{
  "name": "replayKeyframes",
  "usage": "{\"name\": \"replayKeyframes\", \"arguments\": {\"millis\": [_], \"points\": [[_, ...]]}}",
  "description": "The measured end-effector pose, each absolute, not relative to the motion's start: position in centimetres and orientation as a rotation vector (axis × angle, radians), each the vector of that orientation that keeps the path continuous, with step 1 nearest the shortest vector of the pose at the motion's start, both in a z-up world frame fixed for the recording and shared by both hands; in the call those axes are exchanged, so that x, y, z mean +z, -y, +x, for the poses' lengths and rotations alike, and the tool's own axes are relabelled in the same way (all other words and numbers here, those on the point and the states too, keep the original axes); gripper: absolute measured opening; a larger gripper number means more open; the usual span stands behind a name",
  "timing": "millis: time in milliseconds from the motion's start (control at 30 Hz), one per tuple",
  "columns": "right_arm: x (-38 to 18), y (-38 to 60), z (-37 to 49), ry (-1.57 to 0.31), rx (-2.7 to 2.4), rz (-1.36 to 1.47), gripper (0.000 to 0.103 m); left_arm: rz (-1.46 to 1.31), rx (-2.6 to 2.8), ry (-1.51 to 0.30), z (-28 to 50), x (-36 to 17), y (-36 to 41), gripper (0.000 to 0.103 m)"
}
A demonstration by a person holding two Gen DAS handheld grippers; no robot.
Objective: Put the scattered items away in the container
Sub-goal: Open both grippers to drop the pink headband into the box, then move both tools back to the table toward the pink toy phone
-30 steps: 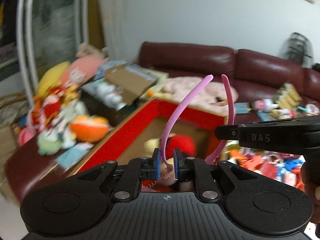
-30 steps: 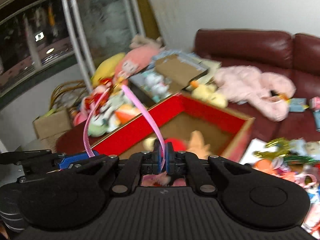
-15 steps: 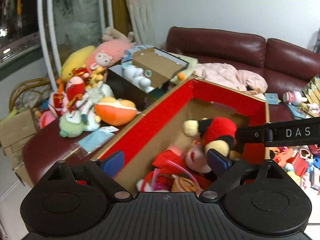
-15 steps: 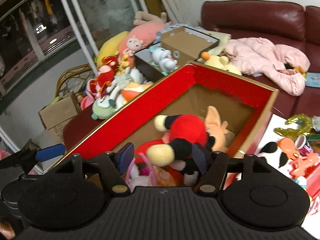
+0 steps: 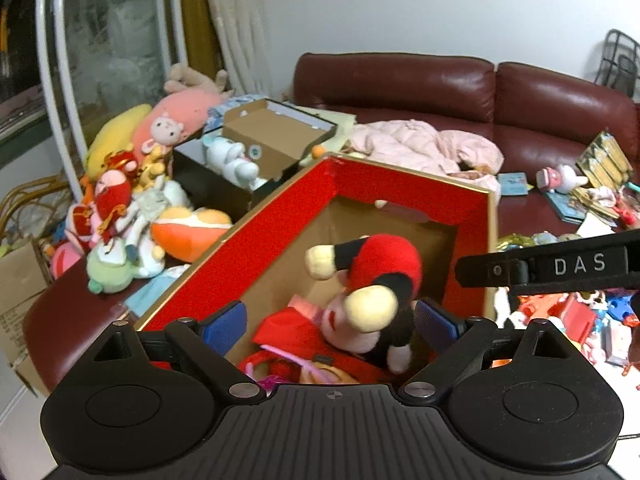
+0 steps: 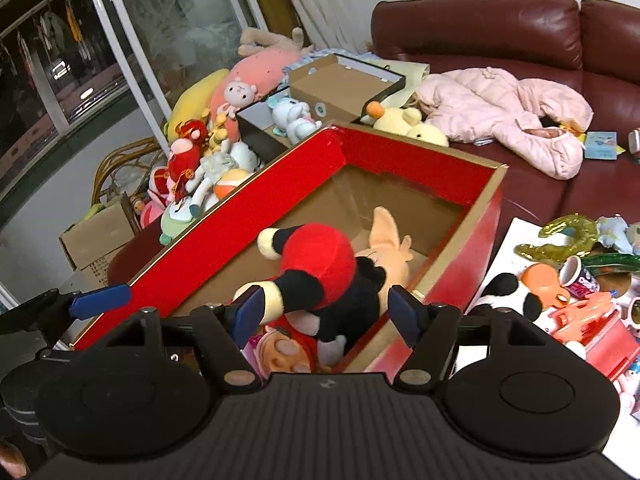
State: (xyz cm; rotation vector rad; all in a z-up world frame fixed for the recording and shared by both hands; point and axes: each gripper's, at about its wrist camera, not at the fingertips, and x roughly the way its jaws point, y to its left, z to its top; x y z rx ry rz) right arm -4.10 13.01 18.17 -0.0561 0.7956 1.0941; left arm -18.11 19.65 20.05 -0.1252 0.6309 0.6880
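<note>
With the pink headband (image 5: 280,350) lying loose in the red box (image 5: 280,216), just ahead of the wide, empty left hand-held gripper (image 5: 332,320), lift both clear without snagging the red-and-black plush (image 5: 380,280). Right hand-held gripper (image 6: 324,312), jaws apart, probably grips nothing.

A box (image 5: 400,184) holds a plush toy (image 5: 376,280). Stuffed animals (image 5: 128,216) pile left of it; a sofa (image 5: 440,88) stands behind.

Even indoor light, soft shadows, slight blur, fisheye-bent edges
</note>
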Motion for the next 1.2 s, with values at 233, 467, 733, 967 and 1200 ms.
{"name": "replayKeyframes", "arguments": {"millis": [233,467,733,967,1200], "points": [[17.6,-9.6,-1.6,-0.802,1.005,0.009,0.074,-0.077,0.593,-0.629,-15.8,20.1,-16.6,0.097],[15.8,-6.1,0.0,-0.815,0.917,0.020,0.074,-0.004,0.482,-0.631,-13.3,19.6,-12.7,0.097],[12.6,-1.7,2.4,-0.879,0.801,0.066,0.074,0.092,0.356,-0.687,-10.4,16.8,-7.7,0.097],[8.9,1.4,3.6,-0.971,0.706,0.083,0.074,0.139,0.231,-0.748,-7.6,10.4,-5.3,0.097],[5.0,1.9,4.5,-1.147,0.671,0.136,0.074,0.021,0.270,-0.868,-6.2,4.0,-7.1,0.097]]}}
